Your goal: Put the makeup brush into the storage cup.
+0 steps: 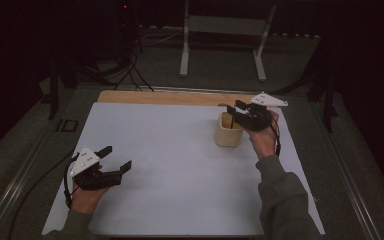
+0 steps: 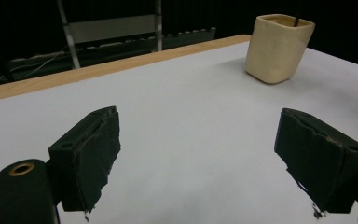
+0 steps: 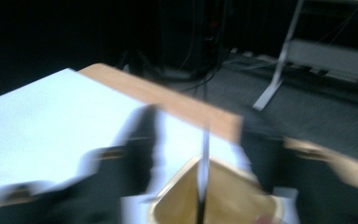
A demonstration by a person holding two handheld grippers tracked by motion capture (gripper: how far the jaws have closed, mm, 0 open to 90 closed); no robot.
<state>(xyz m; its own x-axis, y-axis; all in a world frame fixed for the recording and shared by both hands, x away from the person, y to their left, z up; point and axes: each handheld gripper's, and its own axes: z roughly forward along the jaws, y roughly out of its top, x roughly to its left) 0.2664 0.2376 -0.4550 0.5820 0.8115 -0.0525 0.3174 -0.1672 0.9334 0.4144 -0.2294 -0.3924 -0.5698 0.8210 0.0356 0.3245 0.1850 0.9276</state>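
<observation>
Worktop [image 1: 180,165] viewed from above, facing forward-down. Left gripper view set low, level across worktop. Right gripper view close over cup [image 3: 214,196]. Cup shared by all.

Dim room: grey carpet floor [image 1: 220,65], a white metal stand [image 1: 225,30] and black cables [image 1: 130,70] beyond the table.
</observation>
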